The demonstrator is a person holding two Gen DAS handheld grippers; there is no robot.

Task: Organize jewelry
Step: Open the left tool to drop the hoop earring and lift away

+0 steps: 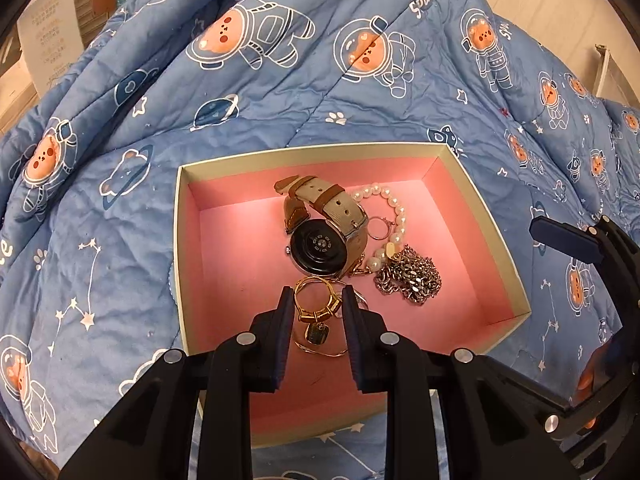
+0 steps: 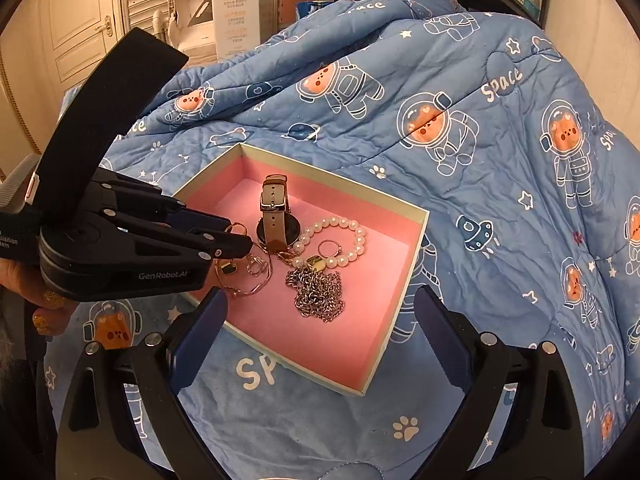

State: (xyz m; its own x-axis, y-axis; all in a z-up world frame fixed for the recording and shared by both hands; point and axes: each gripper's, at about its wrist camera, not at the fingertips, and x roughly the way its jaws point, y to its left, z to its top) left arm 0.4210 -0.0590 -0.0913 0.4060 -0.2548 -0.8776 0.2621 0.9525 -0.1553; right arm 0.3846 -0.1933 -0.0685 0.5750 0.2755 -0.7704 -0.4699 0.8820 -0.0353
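A cream box with a pink lining lies on the quilt. It holds a watch with a tan strap, a pearl bracelet, a heaped silver chain and a small silver ring. My left gripper is low over the box's near corner, shut on a gold ring with a dark square charm. A thin bangle lies beneath it. My right gripper hangs wide open above the chain, holding nothing.
A rumpled blue quilt with astronaut bears covers the whole surface and rises behind the box. A white carton and a cream door stand beyond it. A person's hand with gold nails holds the left gripper.
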